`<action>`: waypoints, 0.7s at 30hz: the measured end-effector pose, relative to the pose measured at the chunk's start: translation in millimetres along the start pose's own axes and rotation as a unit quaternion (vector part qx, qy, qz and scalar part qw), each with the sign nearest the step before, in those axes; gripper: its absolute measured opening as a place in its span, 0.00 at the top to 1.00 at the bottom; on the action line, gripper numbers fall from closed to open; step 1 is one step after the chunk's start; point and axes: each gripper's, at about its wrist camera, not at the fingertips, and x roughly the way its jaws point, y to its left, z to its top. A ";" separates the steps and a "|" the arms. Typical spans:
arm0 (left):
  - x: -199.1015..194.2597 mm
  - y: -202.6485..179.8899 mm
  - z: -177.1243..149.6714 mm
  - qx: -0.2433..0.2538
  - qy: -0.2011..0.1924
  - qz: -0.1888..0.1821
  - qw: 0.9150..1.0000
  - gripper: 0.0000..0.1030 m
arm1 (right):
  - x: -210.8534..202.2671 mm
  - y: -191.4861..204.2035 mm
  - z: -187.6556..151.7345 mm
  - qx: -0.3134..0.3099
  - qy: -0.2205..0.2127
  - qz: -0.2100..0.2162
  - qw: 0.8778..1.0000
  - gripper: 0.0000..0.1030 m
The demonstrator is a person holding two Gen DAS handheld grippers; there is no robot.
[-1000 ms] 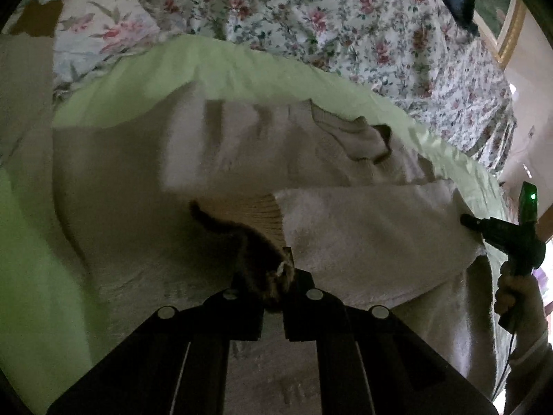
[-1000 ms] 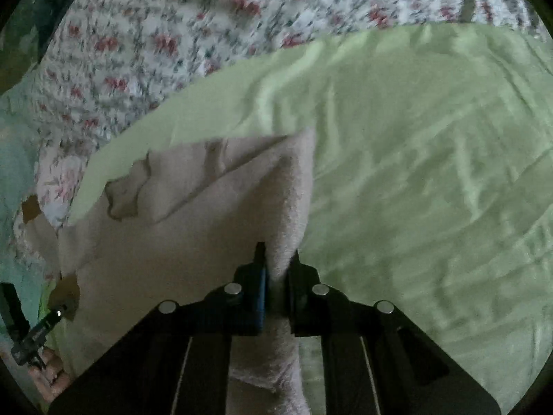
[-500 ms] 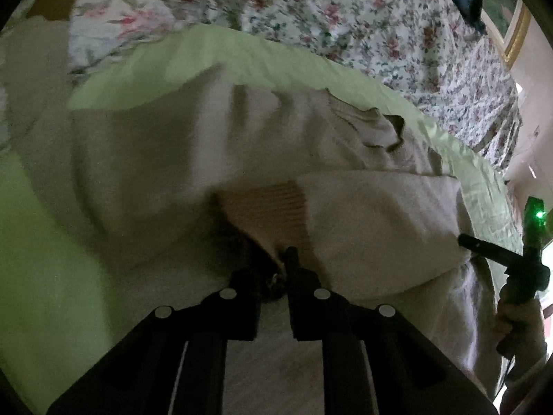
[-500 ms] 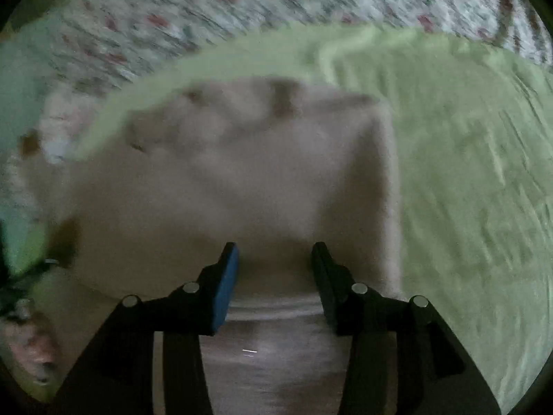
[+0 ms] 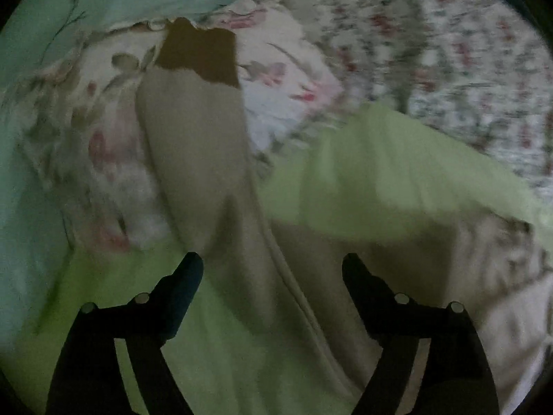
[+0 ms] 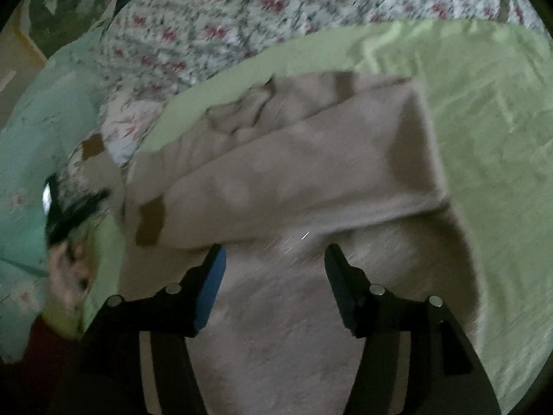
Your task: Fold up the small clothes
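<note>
The beige sweater (image 6: pixel 304 180) lies on the light green sheet (image 6: pixel 490 131) of the bed, with its right sleeve folded across the chest so that the brown cuff (image 6: pixel 150 221) rests near the left side of the body. The other sleeve (image 5: pixel 197 145) is stretched out away from the body, over the floral pillow (image 5: pixel 114 145), and ends in a dark brown cuff (image 5: pixel 200 55).

The left gripper (image 5: pixel 273 269) is released, its fingers wide apart, and hovers above the place where this sleeve joins the body. The right gripper (image 6: pixel 274 263) is also released and hovers above the lower part of the sweater, holding nothing.

The step in hand seems to be the folding of the second sleeve. To do it well, I think the left gripper should take the sleeve near its cuff, not at the shoulder, and pinch only one layer. The sleeve should then be laid across the first one, flat and without twist. The right gripper can press the body, so the first fold does not slide
</note>
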 end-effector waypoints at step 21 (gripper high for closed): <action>-14.5 3.0 7.2 -0.005 -0.030 -0.047 0.998 0.90 | -0.8 -9.7 -22.1 0.036 0.019 0.013 0.999 0.41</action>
